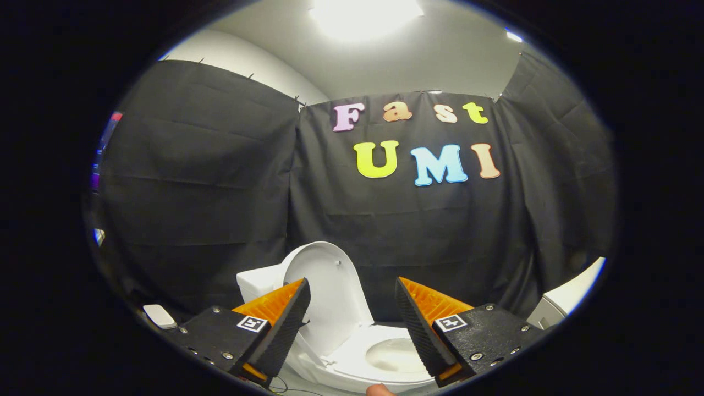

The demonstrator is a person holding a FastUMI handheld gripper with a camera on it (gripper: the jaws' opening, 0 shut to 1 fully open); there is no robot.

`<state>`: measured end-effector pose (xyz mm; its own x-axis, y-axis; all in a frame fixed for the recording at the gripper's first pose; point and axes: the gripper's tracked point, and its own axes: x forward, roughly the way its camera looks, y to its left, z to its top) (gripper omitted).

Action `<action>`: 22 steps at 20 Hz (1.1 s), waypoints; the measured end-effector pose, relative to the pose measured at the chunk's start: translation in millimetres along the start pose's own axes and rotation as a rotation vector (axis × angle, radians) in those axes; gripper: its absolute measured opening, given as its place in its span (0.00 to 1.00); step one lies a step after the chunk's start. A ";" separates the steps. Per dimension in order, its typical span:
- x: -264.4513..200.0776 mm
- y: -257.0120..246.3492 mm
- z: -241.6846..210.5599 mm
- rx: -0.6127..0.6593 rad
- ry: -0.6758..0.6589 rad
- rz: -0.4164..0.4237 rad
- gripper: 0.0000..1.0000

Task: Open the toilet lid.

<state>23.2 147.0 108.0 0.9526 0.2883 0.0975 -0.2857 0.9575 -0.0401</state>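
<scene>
The tool hangs above the toilet with its two fingers spread wide apart, nothing between them and nothing touching either one. Through the gap between the fingers, and a little below and beyond them, the toilet faces the camera.

The toilet lid stands raised, close to upright and leaning back toward the tank, whose pale corner shows just behind the lid on the left-finger side. The lid's inner face is turned toward the tool, and its lower left edge is partly hidden behind the left finger. Below the lid the seat lies flat on the rim, with the oval of the bowl open to view just inside the right finger (the bowl's inside looks faintly off-white against the whiter seat).

A small rounded bit of what looks like a fingertip pokes up between the fingers at their near end, in front of the seat.

To the left of the left finger a small white flat object lies low beside the dark cloth wall; what it is cannot be told. Beyond the right finger a white curved fixture stands against the cloth, well apart from the toilet. A bright ceiling light glares overhead.
</scene>
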 end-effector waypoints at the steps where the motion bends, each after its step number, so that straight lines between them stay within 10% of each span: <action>1: -5.0 -6.7 4.4 0.005 -0.001 -0.005 0.95; 22: -94.4 -134.8 -10.7 0.075 0.033 -0.210 0.94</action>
<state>-27.1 -9.4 93.5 0.9946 0.0828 0.0629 -0.0861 0.9950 0.0515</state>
